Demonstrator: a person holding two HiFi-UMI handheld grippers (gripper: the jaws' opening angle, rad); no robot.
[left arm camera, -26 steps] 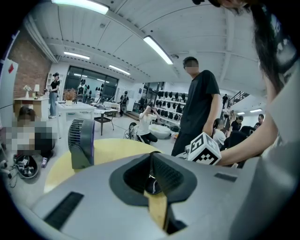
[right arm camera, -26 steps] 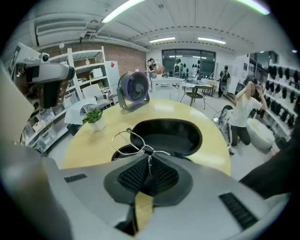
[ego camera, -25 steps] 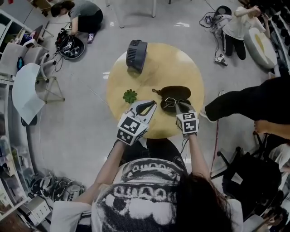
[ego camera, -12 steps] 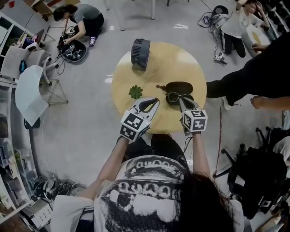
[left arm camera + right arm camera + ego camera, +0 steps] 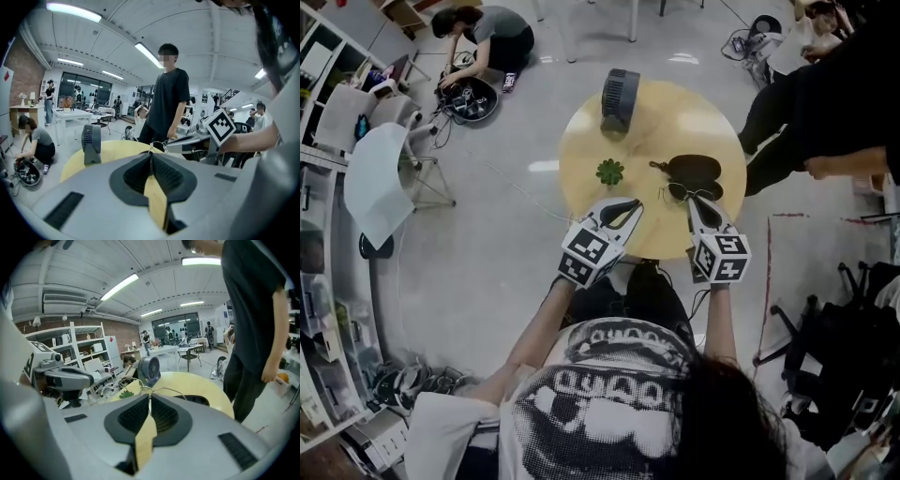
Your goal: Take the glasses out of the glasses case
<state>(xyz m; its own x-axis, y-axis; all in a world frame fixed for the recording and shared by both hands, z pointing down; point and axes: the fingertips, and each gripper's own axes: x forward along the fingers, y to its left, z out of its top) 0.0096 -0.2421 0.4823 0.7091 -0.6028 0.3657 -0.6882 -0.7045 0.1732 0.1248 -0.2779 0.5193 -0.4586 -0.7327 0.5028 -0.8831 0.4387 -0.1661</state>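
The dark glasses case [image 5: 695, 168] lies open on the round yellow table [image 5: 581, 145], right of centre. Just in front of it hang thin wire-framed glasses [image 5: 682, 192], with my right gripper [image 5: 692, 199] shut on them. In the right gripper view the wire frame [image 5: 168, 388] sticks out past the closed tips of that gripper [image 5: 150, 392], and the case [image 5: 197, 400] shows below. My left gripper [image 5: 636, 203] hovers over the table's near edge, left of the glasses. It is shut, with nothing between the jaws of the left gripper [image 5: 151, 153].
A small grey fan [image 5: 620, 97] stands at the table's far side and a little green plant [image 5: 609, 171] sits near its middle. A person in black [image 5: 825, 103] stands close to the table's right edge. Another person [image 5: 487, 37] crouches on the floor far left.
My right gripper has risen and drawn back toward me with the glasses, which have left the case. The left gripper has shifted slightly along the near edge.
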